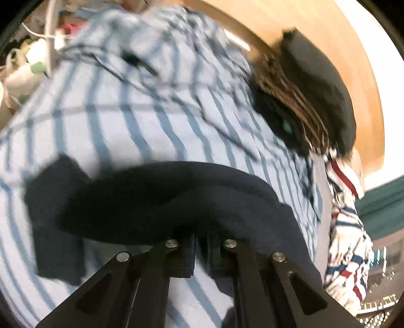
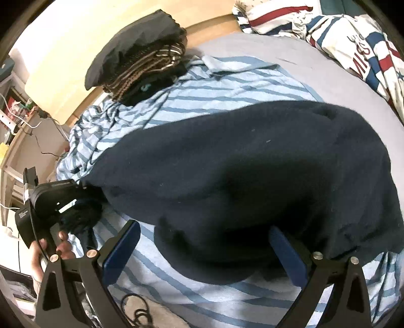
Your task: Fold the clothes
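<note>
From my left wrist I see my left gripper point(image 1: 200, 248) with its jaws drawn tight together, pinching a fold of the navy sweater point(image 1: 156, 199); the dark cloth rises straight from the pads and drapes off to the left. Under it lies the blue striped sheet point(image 1: 121, 121), blurred. Farther back, against the wooden bed frame point(image 1: 298, 17), sits a pile of folded clothes point(image 1: 313, 101), black on top with a brown striped piece below. At the right edge a red, white and blue quilt point(image 1: 346, 227) is bunched up.

From my right wrist the navy sweater point(image 2: 252, 176) is spread wide over the striped sheet point(image 2: 227, 101). My right gripper point(image 2: 204, 252) stands with its jaws wide apart, blue pads on either side of the sweater's near hem, pressing nothing. At the left my left gripper point(image 2: 83, 201) has a bunch of the sweater's edge, my hand point(image 2: 60, 247) wrapped round its handle. The folded pile point(image 2: 136, 55) sits at the far side, the quilt point(image 2: 353, 40) at the top right
</note>
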